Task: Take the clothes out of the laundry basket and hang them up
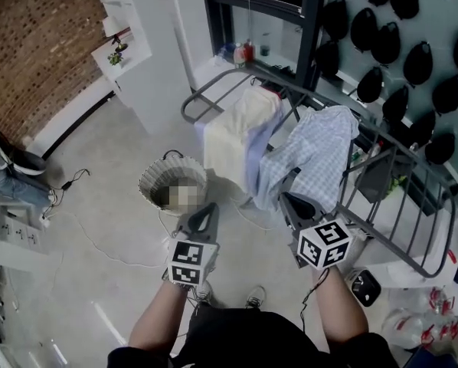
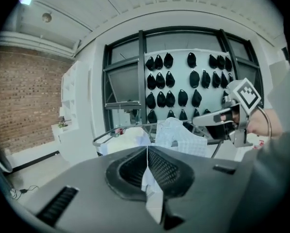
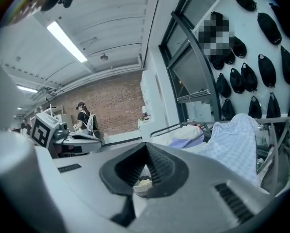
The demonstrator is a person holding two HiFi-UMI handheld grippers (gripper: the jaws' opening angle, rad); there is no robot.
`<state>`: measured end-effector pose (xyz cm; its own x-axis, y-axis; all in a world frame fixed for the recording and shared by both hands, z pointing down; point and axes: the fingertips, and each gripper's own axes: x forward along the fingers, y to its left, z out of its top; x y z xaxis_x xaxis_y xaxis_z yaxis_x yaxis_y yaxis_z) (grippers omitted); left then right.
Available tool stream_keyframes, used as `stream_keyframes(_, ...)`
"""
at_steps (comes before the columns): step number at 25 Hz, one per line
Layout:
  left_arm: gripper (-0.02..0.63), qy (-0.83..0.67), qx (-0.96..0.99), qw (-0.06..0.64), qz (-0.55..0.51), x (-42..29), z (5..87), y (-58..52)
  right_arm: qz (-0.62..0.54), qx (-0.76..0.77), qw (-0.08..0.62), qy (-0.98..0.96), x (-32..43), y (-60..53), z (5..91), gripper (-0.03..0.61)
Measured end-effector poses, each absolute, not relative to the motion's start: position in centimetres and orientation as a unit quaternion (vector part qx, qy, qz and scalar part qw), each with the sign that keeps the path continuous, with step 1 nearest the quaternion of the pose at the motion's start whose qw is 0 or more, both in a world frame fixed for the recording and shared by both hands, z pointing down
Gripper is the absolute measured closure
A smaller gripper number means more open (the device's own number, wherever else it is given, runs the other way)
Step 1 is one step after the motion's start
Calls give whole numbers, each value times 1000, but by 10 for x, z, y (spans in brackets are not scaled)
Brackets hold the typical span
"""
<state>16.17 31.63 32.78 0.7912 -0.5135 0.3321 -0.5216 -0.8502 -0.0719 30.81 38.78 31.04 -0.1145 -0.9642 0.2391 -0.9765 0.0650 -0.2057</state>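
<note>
The white ribbed laundry basket (image 1: 161, 176) stands on the floor just ahead of my left gripper (image 1: 209, 207). My right gripper (image 1: 285, 198) is beside it, its tip close to the hem of a blue checked shirt (image 1: 315, 153). That shirt hangs on the grey drying rack (image 1: 385, 232), next to a cream garment (image 1: 233, 131) and a lavender one (image 1: 258, 146). Both grippers are shut and hold nothing. In the left gripper view the jaws (image 2: 147, 150) point at the rack, with the checked shirt (image 2: 185, 138) ahead. In the right gripper view the jaws (image 3: 146, 148) are closed and the basket (image 3: 142, 182) shows below them.
Black pouches (image 1: 413, 60) hang on the wall behind the rack. Bottles (image 1: 243, 51) stand on the window ledge. A cable (image 1: 99, 240) trails over the floor left of the basket. A black device (image 1: 364, 287) and plastic bags (image 1: 420, 324) lie at the rack's near right. A person (image 3: 82, 115) stands far off by the brick wall.
</note>
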Motion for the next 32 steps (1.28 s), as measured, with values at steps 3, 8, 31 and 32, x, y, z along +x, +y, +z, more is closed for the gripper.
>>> stream_keyframes(3,606,-284,943,14,170,135,326,302,157,660,19,-735,285,370,308,574)
stream_keyframes(8,604,-282,944,20,170,98,326,276,160,659,22,-735,244,344,308,574)
stream_keyframes(31,604,-135,979,31,147,114,329,255,162,771,25,-616,230,376,304,574)
stream_keyframes(32,604,-132,980,30,148,115,329,256,163,772,24,-614,231,377,305,574)
